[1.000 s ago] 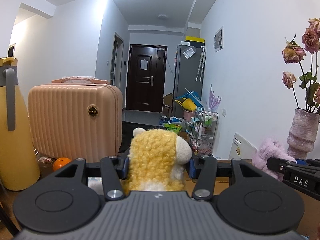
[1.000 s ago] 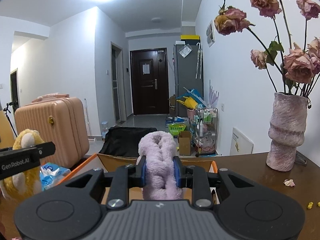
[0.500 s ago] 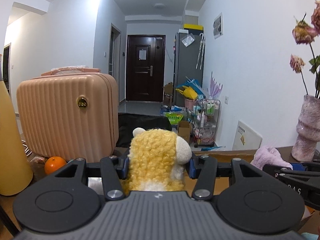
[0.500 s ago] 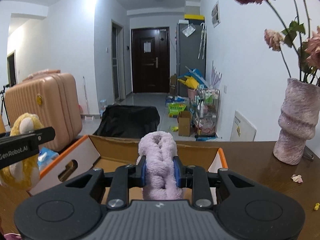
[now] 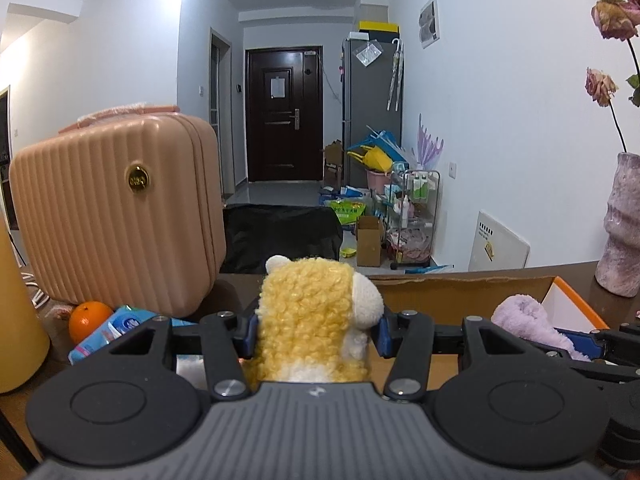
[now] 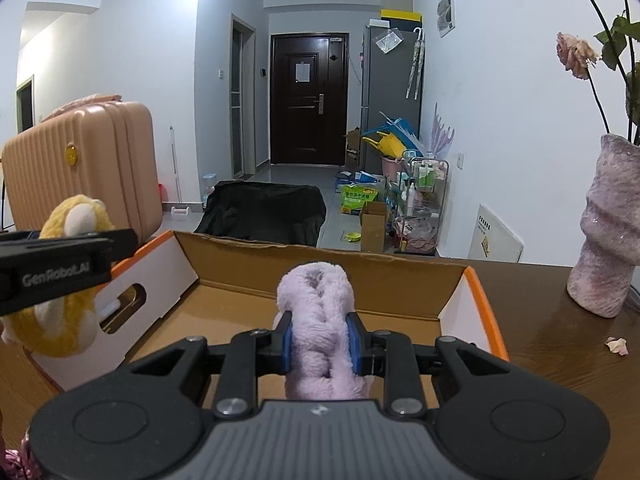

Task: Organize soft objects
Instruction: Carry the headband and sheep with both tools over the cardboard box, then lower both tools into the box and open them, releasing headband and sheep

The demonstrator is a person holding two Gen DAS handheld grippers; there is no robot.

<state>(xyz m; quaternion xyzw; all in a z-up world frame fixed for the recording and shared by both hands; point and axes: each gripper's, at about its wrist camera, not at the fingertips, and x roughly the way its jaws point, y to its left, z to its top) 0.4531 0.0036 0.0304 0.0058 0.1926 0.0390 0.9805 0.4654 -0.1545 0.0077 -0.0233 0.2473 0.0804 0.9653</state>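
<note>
My left gripper (image 5: 316, 330) is shut on a yellow curly plush toy (image 5: 310, 316) with a white snout, held just left of the open cardboard box (image 5: 452, 280). The toy also shows in the right wrist view (image 6: 68, 280), beside the box's left flap. My right gripper (image 6: 322, 338) is shut on a lilac fluffy plush (image 6: 318, 320) and holds it over the inside of the box (image 6: 240, 304). The lilac plush also shows in the left wrist view (image 5: 532, 326).
A pink suitcase (image 5: 116, 208) stands on the left of the brown table (image 6: 560, 344). An orange (image 5: 89, 320) and a blue tissue pack (image 5: 116, 330) lie in front of it. A yellow jug (image 5: 16, 320) is at far left. A pink vase (image 6: 608, 232) with dried roses stands right.
Both grippers have tilted down and moved forward towards the box, each still holding its plush. The box interior now fills more of the right wrist view.
</note>
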